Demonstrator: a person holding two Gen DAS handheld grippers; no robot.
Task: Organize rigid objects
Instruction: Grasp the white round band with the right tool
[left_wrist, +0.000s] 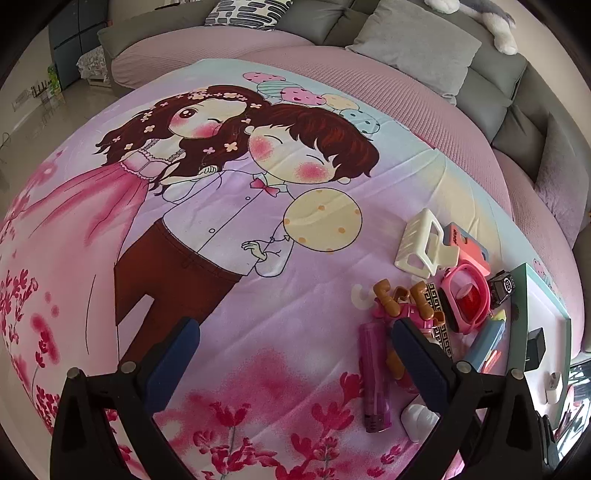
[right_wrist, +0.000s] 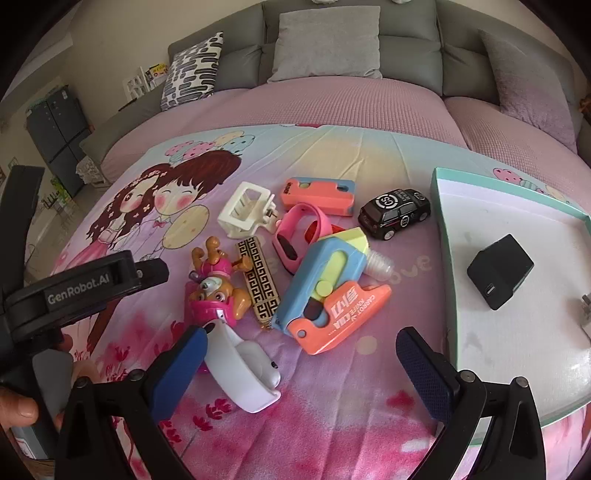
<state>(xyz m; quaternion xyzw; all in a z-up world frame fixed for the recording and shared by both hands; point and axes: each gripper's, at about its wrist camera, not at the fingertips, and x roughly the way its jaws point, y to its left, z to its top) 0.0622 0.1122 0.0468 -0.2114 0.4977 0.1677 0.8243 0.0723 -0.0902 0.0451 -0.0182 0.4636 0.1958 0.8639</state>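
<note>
Right tool (right_wrist: 301, 363): fingers spread wide, gripping nothing, hovering low over the toy pile.
White band (right_wrist: 242, 365): nearest item, lying on the bed just beside the right tool's left finger.
Toy pile: pup figure (right_wrist: 218, 284), gold-patterned bar (right_wrist: 260, 282), blue-and-orange toy gun (right_wrist: 330, 290), pink watch (right_wrist: 297, 230), white hair claw (right_wrist: 245, 210), orange case (right_wrist: 317, 194) and black toy car (right_wrist: 395, 212), crowded together on the cartoon bedsheet (right_wrist: 332, 406).
Tray (right_wrist: 443, 236): teal-rimmed, right of the pile, holding a black charger (right_wrist: 500, 271).
Left tool (left_wrist: 295, 354): fingers spread apart, empty, left of the pile; a purple lighter (left_wrist: 375, 373) lies between its fingers, near the right one.
Beyond: pink cover and grey sofa cushions (right_wrist: 327, 44).
</note>
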